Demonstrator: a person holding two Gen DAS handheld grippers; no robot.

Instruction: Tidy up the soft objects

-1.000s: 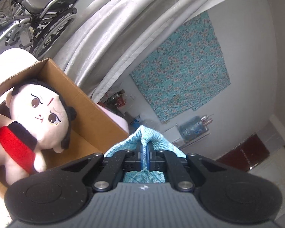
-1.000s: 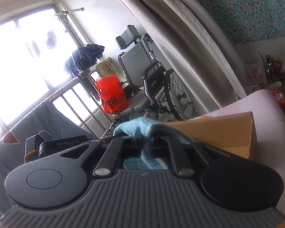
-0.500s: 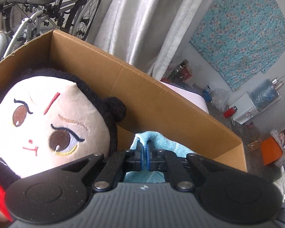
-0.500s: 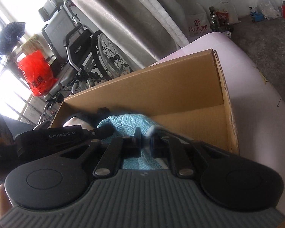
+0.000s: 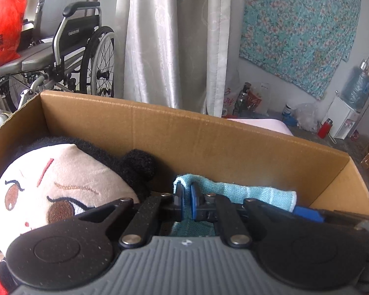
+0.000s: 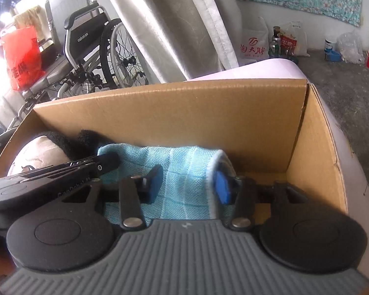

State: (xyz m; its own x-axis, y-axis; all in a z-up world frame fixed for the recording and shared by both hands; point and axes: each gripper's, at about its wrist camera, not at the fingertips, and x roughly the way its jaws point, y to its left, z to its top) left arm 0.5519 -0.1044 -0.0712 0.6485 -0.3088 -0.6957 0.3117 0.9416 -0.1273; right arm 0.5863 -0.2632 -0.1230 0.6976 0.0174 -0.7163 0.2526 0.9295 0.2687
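Cardboard box [image 6: 174,113] walls enclose a folded blue cloth [image 6: 182,172] lying on the floor of the box beside a plush doll [image 5: 61,184]. The right gripper [image 6: 188,184] has its jaws opening, pads clear of the cloth between them. Only the left wrist view shows the doll's stitched face and the left gripper [image 5: 186,200] jaws opening yet pressing a fold of cloth. Only the right view shows the cloth's full spread.
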